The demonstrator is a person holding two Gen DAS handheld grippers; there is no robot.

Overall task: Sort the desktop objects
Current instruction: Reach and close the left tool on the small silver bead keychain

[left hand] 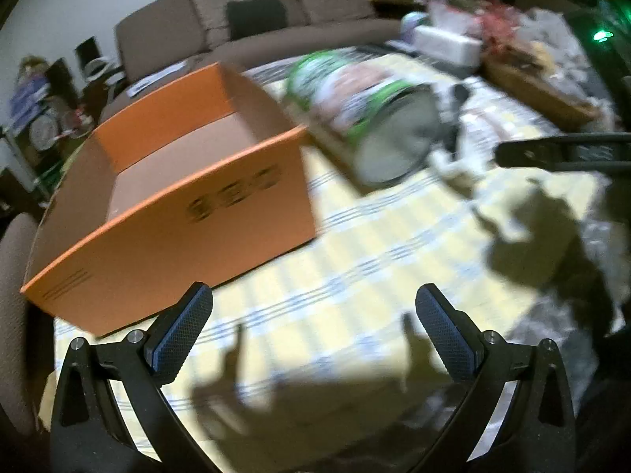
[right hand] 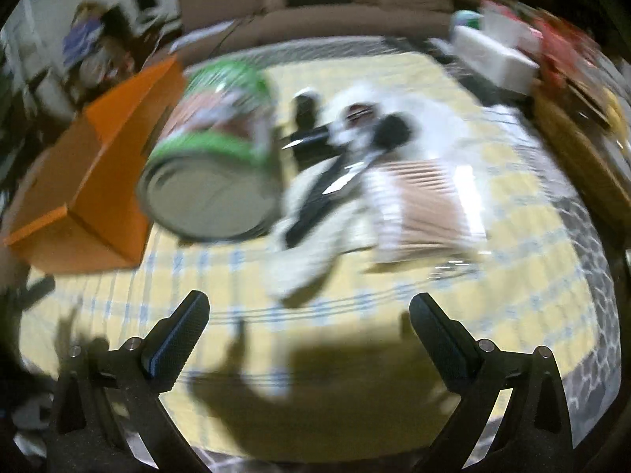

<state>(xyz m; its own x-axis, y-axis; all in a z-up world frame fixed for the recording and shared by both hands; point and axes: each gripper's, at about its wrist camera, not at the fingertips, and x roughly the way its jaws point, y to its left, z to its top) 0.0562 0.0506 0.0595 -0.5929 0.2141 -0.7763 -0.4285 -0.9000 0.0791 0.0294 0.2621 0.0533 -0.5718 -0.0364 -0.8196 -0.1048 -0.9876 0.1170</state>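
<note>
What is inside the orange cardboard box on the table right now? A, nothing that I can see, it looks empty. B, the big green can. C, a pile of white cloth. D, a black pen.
A: the left wrist view looks into the orange box and shows only its bare brown floor, while the green can lies on its side on the tablecloth beside it.

On the tabletop [right hand: 355,299] there is one orange cardboard box [left hand: 177,213], one large tin can with a green label [right hand: 213,165] lying on its side, and one clear packet of thin sticks [right hand: 426,201]. The blurred white and black things beside the can cannot be counted.
</note>
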